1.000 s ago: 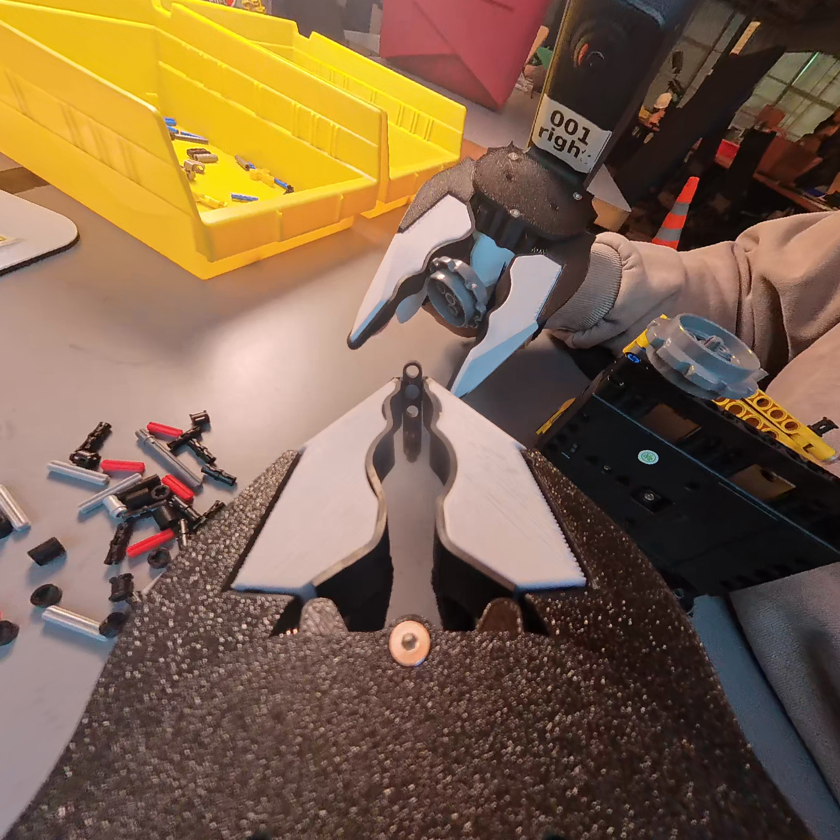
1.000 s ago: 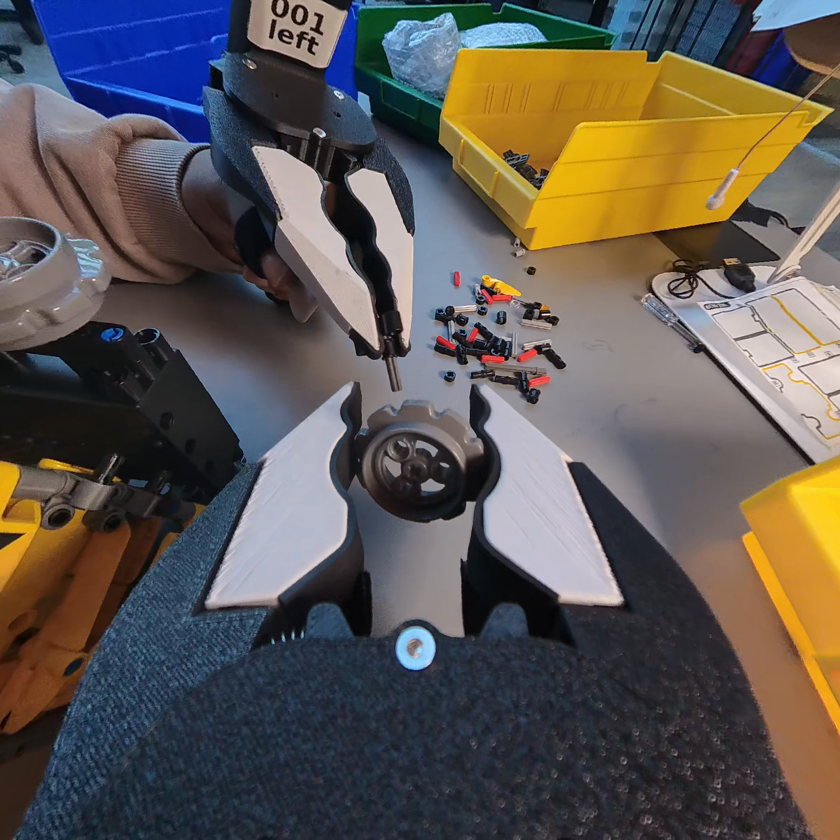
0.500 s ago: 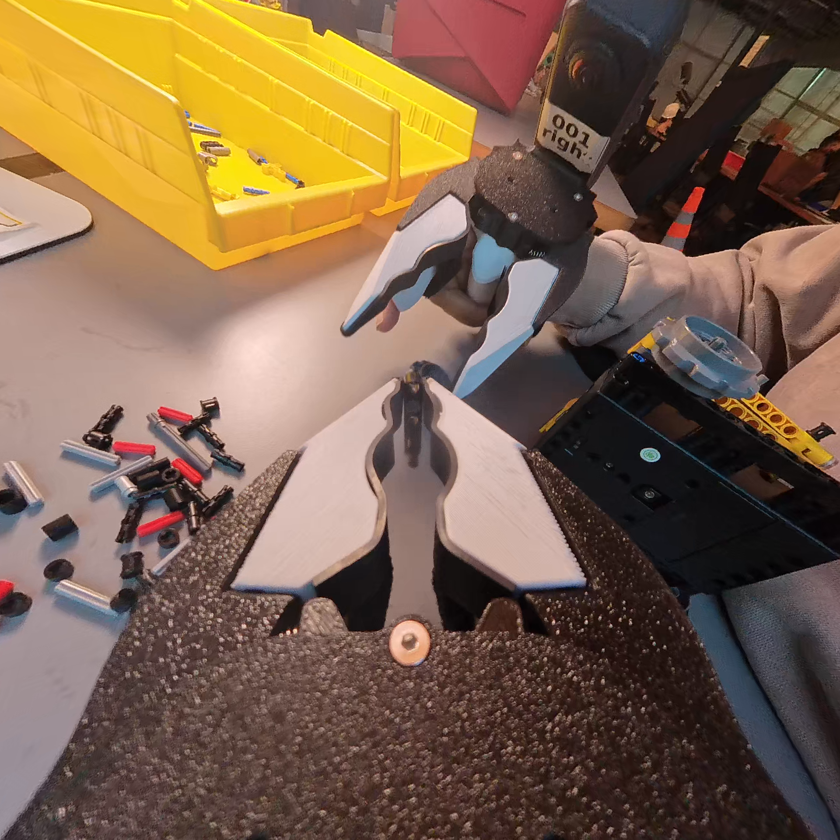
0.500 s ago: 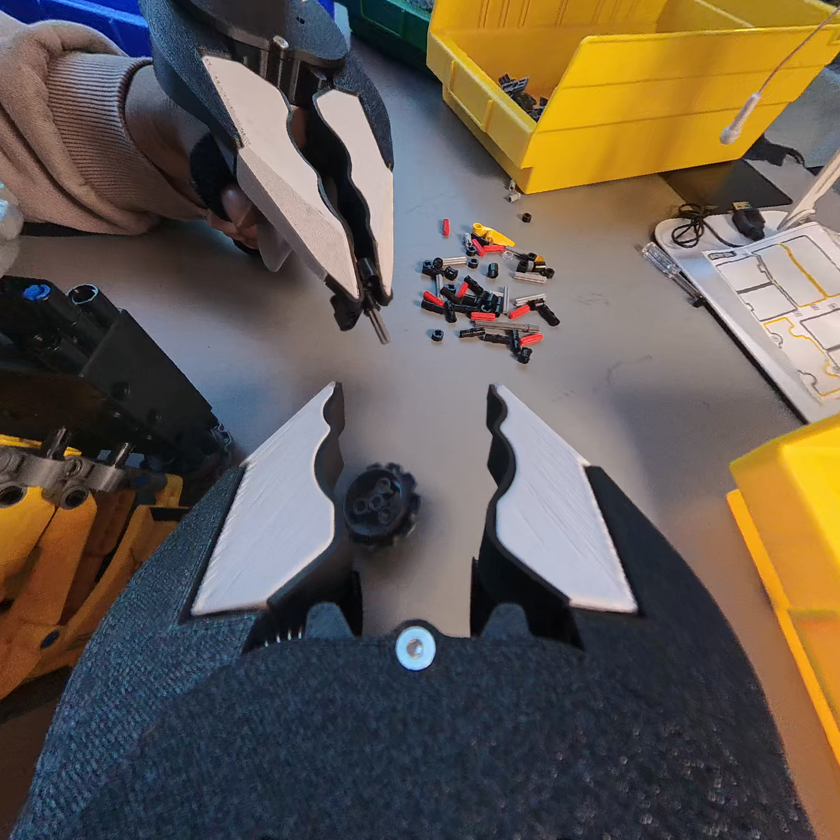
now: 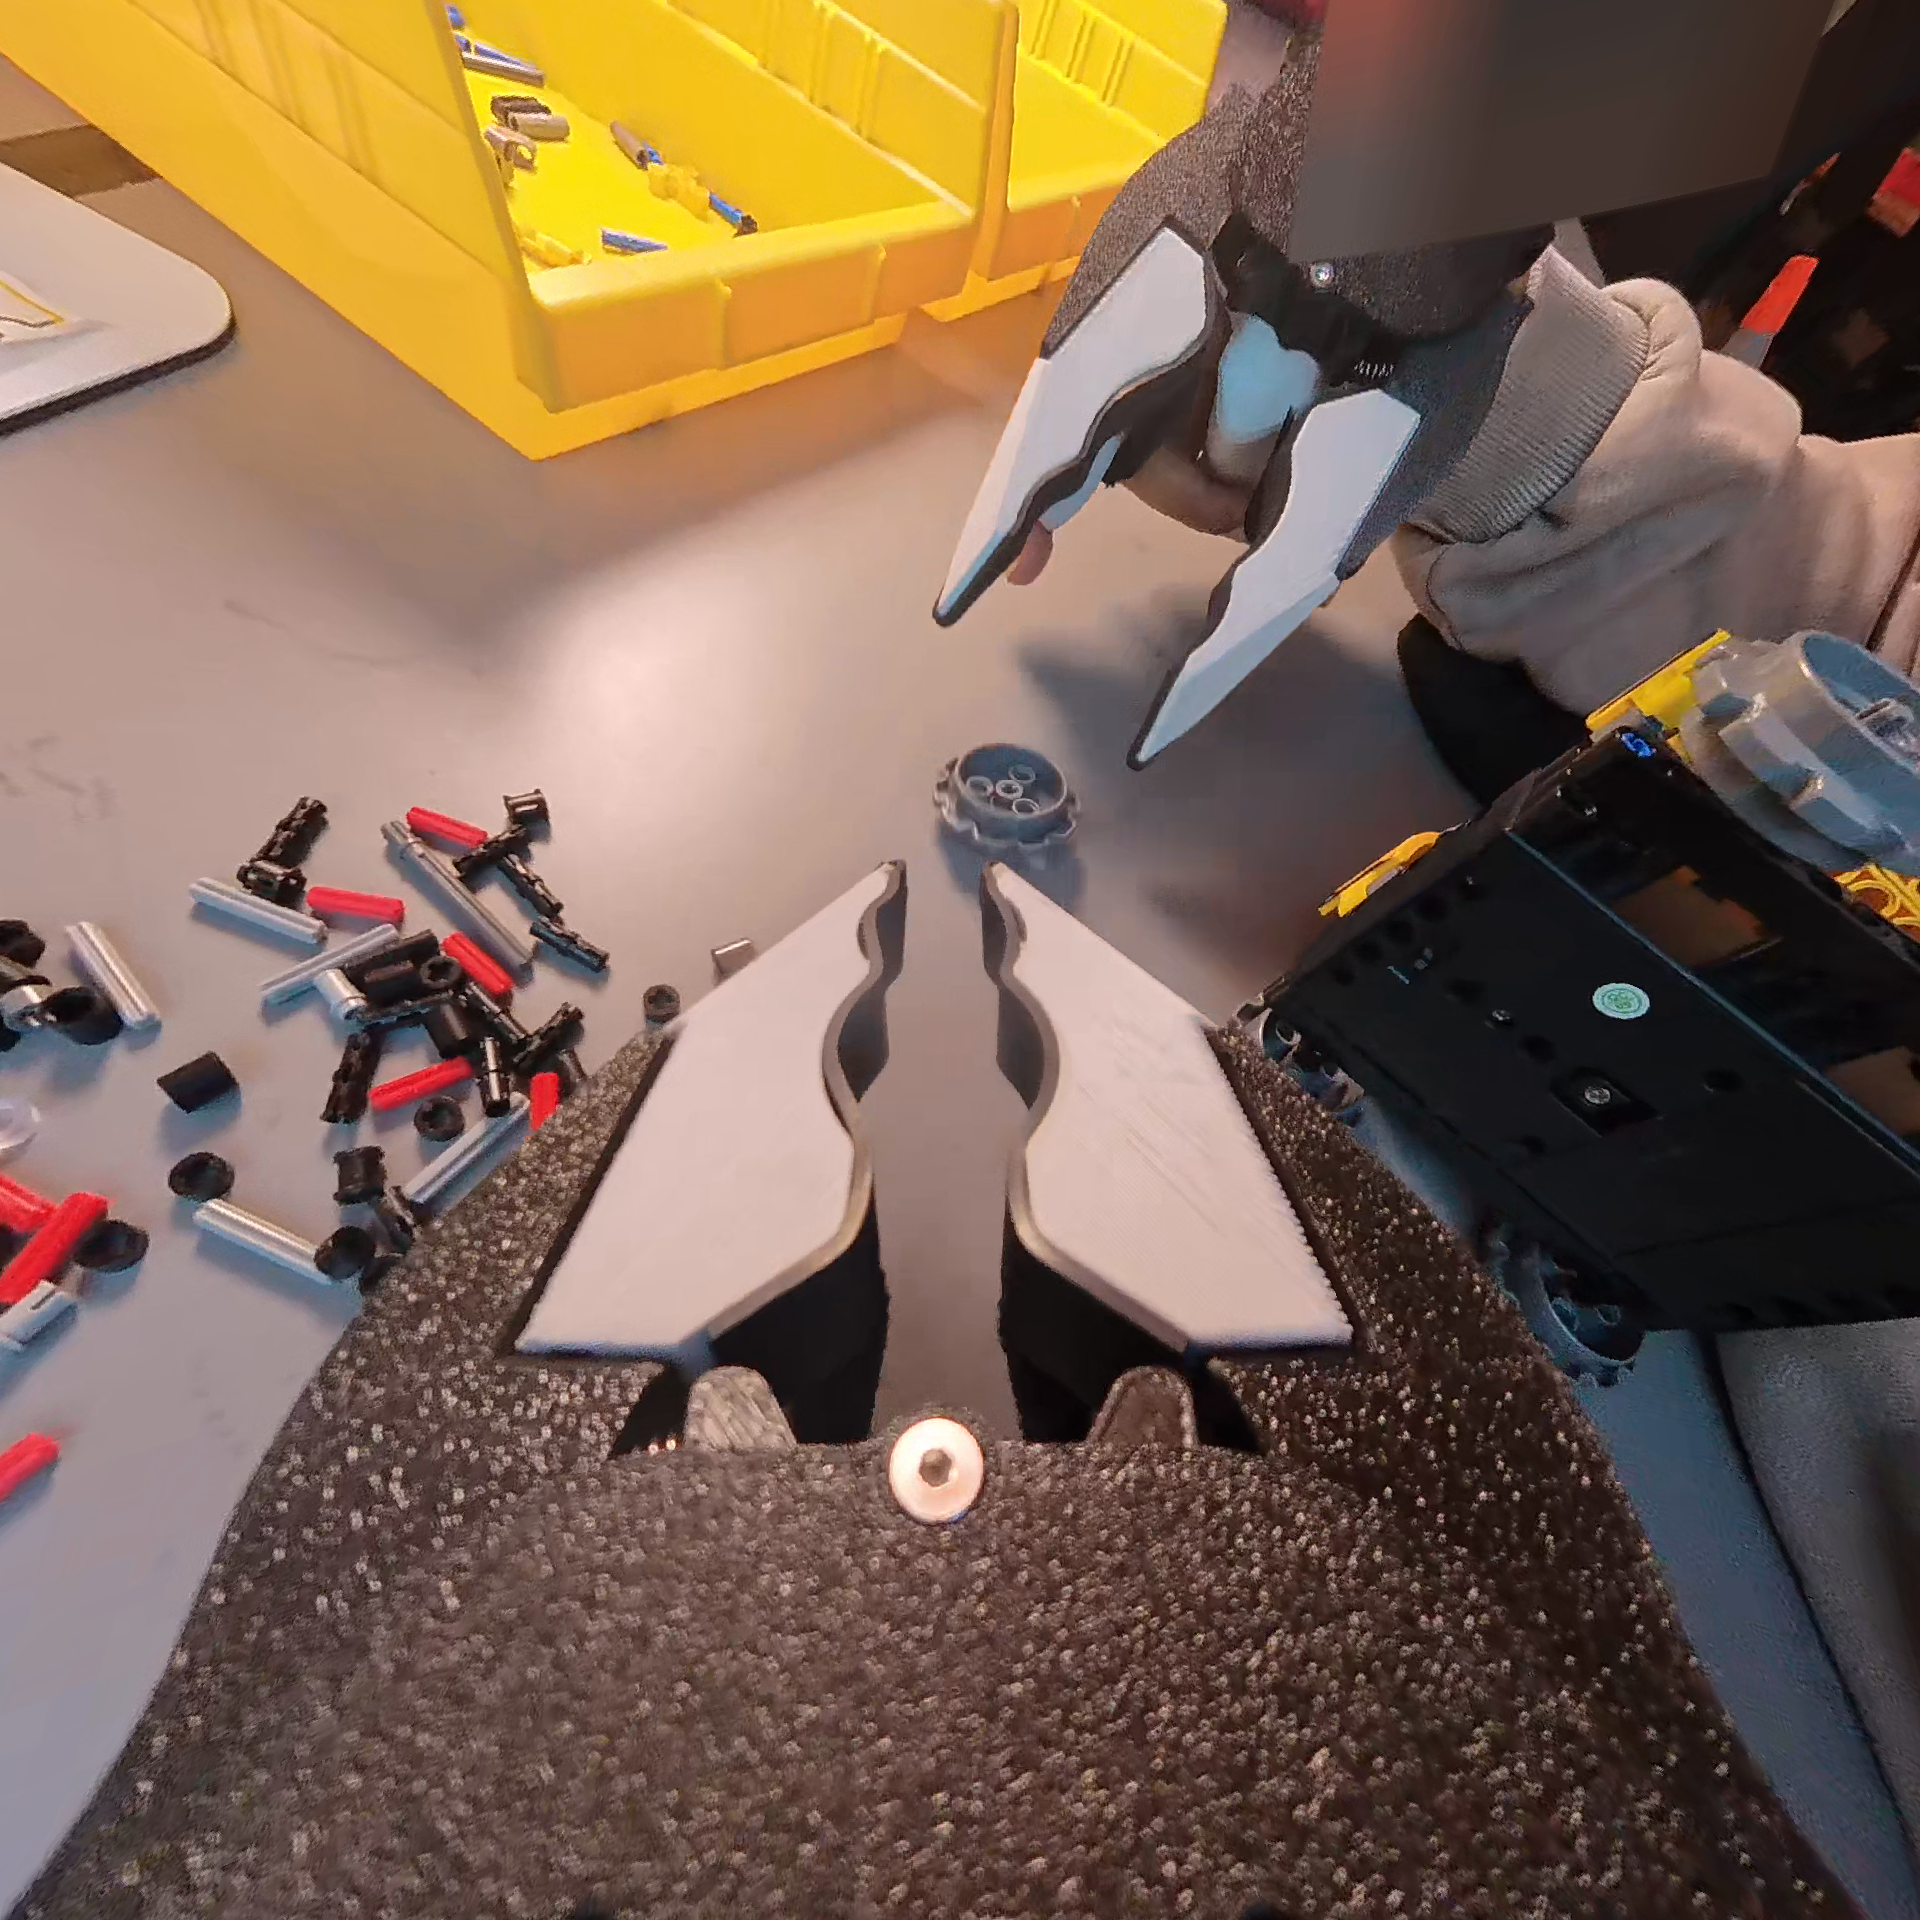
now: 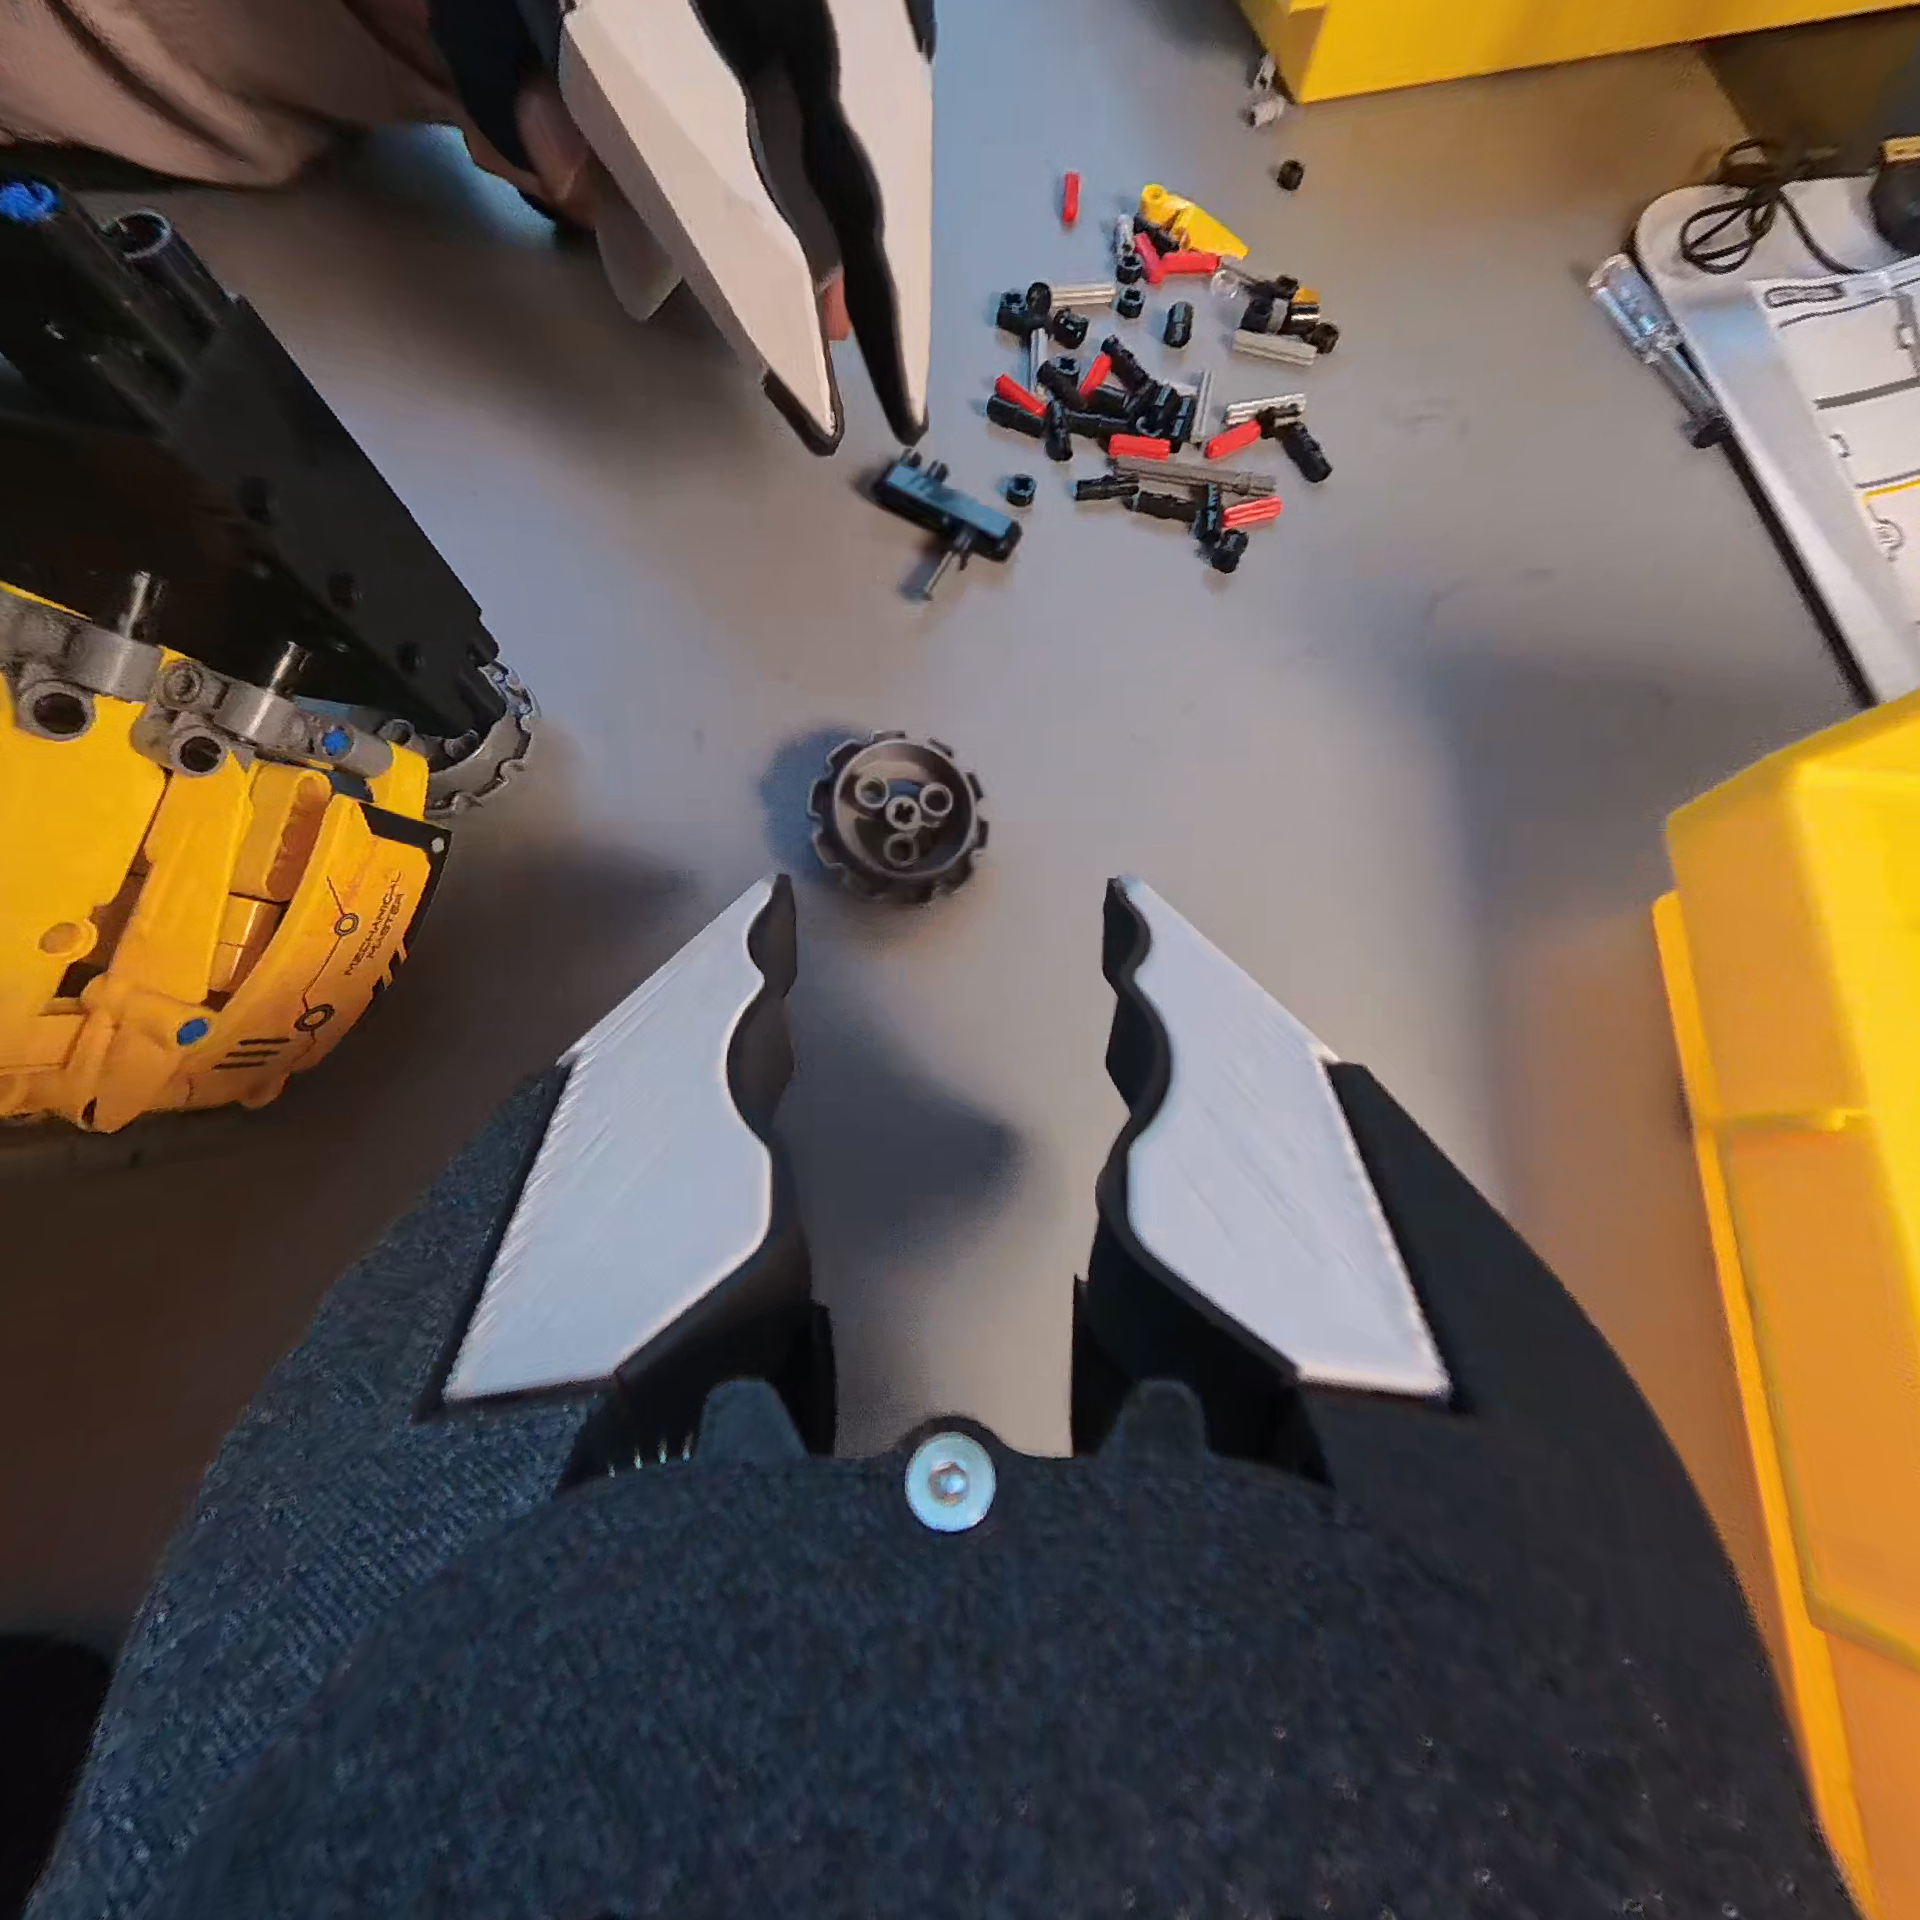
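Grey toothed wheel [image 6: 898, 814] lies between two empty claws.

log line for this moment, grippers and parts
left gripper: open, empty | right gripper: open, empty | toothed wheel: on table | black pin piece: on table

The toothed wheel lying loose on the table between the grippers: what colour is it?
Dark grey wheel, a shade darker than the grey table; the right wrist view shows it best.
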The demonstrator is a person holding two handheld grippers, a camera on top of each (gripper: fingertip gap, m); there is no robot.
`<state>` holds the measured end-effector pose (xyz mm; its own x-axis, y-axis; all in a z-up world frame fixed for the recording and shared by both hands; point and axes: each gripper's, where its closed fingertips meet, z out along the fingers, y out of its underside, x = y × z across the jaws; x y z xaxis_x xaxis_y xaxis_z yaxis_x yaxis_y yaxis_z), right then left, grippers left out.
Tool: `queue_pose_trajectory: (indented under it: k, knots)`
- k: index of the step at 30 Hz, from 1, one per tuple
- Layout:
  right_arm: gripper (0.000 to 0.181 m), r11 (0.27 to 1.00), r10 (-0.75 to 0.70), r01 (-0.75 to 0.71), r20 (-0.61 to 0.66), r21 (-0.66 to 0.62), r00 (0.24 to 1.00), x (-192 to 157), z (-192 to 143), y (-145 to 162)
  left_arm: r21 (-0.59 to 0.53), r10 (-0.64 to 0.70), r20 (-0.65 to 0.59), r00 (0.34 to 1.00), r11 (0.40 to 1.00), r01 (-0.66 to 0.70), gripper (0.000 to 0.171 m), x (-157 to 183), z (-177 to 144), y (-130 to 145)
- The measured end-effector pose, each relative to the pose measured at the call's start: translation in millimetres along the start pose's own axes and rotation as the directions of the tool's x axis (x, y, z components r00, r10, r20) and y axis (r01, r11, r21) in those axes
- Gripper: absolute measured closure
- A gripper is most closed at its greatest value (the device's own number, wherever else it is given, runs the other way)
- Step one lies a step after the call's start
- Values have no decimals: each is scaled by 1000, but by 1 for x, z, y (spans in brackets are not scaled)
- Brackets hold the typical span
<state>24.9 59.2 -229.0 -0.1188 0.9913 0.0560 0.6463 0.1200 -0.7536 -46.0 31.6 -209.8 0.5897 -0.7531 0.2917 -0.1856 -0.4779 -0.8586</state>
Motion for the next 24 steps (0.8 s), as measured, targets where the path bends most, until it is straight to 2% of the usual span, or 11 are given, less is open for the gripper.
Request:
queue_pose_trajectory:
  k: [5,10,14,16,17,22,24]
  knots:
    - [110,1000,2,-2,15,-25,1000,-7,20,3,-28,8,13,1000,1000,-8,156,-1,-1,5]
    - [107,999,1,-1,21,-33,1000,-10,25,2,-49,30,16,999,998,-29,153,0,0,9]
    - [113,1000,2,-1,29,-7,1000,-11,25,-2,-58,44,9,999,997,-43,150,3,1,10]
    - [130,1000,-9,9,36,3,999,-13,24,-3,-61,54,6,999,997,-53,147,4,2,11]
    - [132,1000,-11,10,43,10,999,-15,25,-4,-64,58,9,998,996,-57,145,4,2,11]
    - [125,1000,-10,10,65,2,998,-21,30,-4,-94,93,13,996,991,-92,137,6,5,15]
    - [135,999,-43,44,78,-9,996,-27,37,-5,-114,119,10,993,987,-117,134,9,7,18]
